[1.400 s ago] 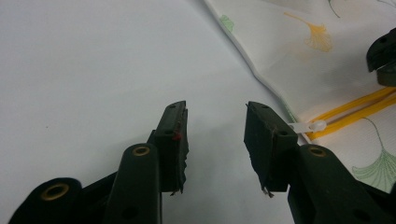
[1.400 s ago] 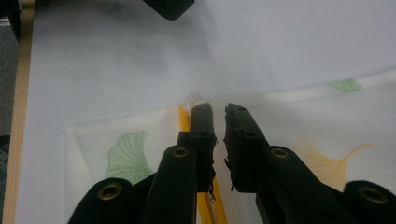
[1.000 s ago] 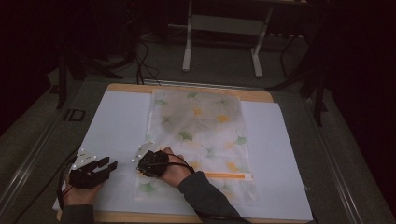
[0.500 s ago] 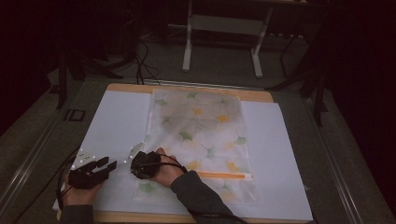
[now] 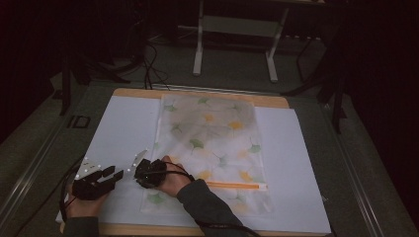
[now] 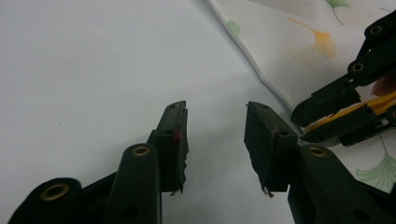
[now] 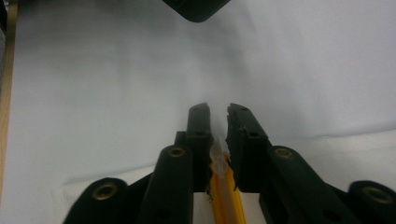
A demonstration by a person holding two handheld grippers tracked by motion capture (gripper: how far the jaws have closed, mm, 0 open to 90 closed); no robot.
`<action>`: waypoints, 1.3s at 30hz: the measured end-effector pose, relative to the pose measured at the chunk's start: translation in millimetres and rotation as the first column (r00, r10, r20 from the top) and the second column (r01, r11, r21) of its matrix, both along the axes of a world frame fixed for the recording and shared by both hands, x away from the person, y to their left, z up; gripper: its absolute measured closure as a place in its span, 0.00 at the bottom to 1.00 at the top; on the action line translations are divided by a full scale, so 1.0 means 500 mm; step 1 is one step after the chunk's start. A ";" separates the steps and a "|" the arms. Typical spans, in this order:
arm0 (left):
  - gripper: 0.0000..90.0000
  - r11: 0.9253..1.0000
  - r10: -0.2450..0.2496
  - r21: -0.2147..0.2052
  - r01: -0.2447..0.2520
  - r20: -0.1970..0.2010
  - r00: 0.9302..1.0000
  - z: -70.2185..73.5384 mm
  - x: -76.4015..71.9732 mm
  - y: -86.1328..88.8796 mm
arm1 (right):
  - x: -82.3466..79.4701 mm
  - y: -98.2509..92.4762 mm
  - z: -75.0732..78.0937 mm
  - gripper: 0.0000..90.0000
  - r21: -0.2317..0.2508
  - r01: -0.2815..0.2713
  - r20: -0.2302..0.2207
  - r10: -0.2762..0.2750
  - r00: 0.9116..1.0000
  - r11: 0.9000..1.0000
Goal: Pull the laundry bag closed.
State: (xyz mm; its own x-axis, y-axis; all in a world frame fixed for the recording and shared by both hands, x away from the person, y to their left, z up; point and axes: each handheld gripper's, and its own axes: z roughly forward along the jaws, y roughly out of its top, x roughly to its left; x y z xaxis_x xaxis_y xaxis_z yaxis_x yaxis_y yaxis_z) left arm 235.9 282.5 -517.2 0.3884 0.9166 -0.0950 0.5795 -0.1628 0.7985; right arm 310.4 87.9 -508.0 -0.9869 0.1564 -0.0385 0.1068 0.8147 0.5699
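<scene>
A translucent bag (image 5: 212,143) printed with green and yellow leaves lies flat on the white sheet (image 5: 123,128). Its orange zip strip (image 5: 237,186) runs across near the front end. My right gripper (image 5: 140,173) sits at the bag's left edge and points left. In the right gripper view it (image 7: 218,119) is shut on the zip strip (image 7: 226,196), with a small clear piece pinched at the strip's end. My left gripper (image 5: 116,175) rests on the sheet just left of it, open and holding nothing (image 6: 215,126). The right gripper's jaws (image 6: 327,107) face it closely.
The white sheet covers a wooden table (image 5: 138,93). Bare sheet lies left and right of the bag. A white metal stand (image 5: 232,29) and cables (image 5: 148,54) are on the dark floor beyond the table's far edge.
My right gripper has slid left along the orange strip, from over the bag to its left edge, and now sits close to the left gripper. The left gripper has barely moved.
</scene>
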 end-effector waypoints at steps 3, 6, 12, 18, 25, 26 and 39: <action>0.66 1.000 0.000 0.001 0.000 -0.002 1.000 0.000 0.000 0.000 | -0.003 0.004 -0.001 0.83 -0.031 -0.008 0.009 0.009 1.000 0.999; 0.66 1.000 0.000 0.000 0.000 -0.002 1.000 0.000 0.000 -0.001 | -0.004 0.011 -0.007 0.82 -0.070 -0.013 0.031 0.015 0.999 0.997; 0.66 1.000 0.003 -0.003 -0.003 -0.001 1.000 0.000 0.000 0.001 | -0.004 0.017 -0.016 0.85 -0.079 -0.007 0.025 0.009 1.000 0.997; 0.66 1.000 0.004 -0.003 -0.004 0.002 1.000 0.001 -0.001 0.002 | -0.001 0.024 -0.016 0.92 -0.090 -0.003 0.014 0.005 1.000 0.996; 0.66 1.000 0.003 -0.002 -0.003 0.003 1.000 0.001 -0.001 0.003 | -0.001 0.027 -0.010 0.92 -0.080 0.004 0.027 -0.002 1.000 0.997; 0.66 1.000 0.004 -0.002 -0.004 0.003 1.000 0.001 -0.001 0.003 | -0.001 0.026 -0.008 0.92 -0.078 0.007 0.024 -0.005 1.000 0.997; 0.66 1.000 0.003 0.001 -0.003 0.001 1.000 0.000 -0.001 0.002 | -0.006 0.015 0.006 0.93 -0.042 0.002 0.032 -0.001 0.999 0.999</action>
